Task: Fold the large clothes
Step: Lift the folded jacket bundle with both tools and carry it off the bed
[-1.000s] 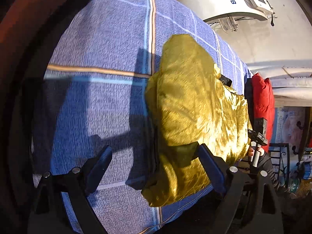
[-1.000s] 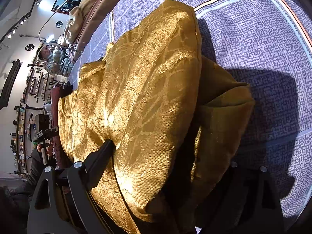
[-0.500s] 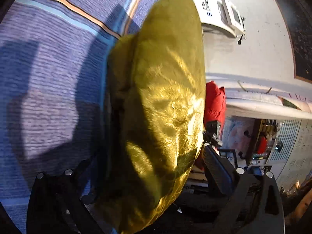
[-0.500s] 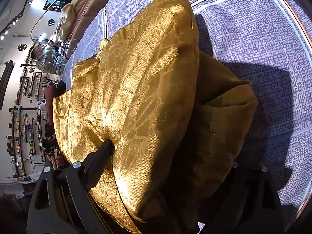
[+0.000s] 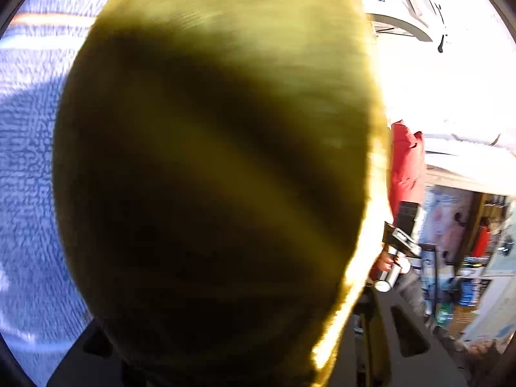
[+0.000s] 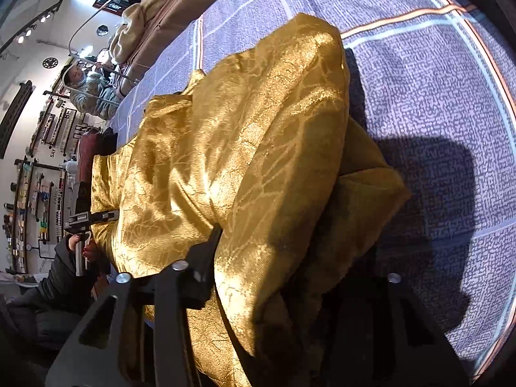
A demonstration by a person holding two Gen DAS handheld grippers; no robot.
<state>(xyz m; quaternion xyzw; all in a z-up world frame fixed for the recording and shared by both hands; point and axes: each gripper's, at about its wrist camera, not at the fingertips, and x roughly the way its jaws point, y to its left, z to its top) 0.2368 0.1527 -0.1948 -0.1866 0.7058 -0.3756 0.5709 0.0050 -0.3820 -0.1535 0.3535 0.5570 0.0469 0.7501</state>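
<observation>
A shiny gold garment (image 6: 251,148) lies folded lengthwise on a blue-purple checked bed cover (image 6: 435,103). My right gripper (image 6: 290,254) is at its near end, jaws closing. Its left finger (image 6: 206,258) presses into the thick fold, while cloth and shadow hide the other finger. In the left wrist view the gold garment (image 5: 209,177) fills the picture, blurred and close to the lens. The cloth covers my left gripper (image 5: 251,348), whose jaws are closing with the garment bunched between them. Its pads are hidden.
At the garment's far end a person's hand holds another gripper device (image 6: 87,217), also seen as the device (image 5: 400,242). A red garment (image 5: 406,164) and a white machine (image 5: 396,3) lie beyond the bed. A padded headboard (image 6: 187,9) runs along the far side.
My left gripper has moved into the garment, which now fills its view. My right gripper's left finger has swung inward onto the fold. The right hand has stayed in place.
</observation>
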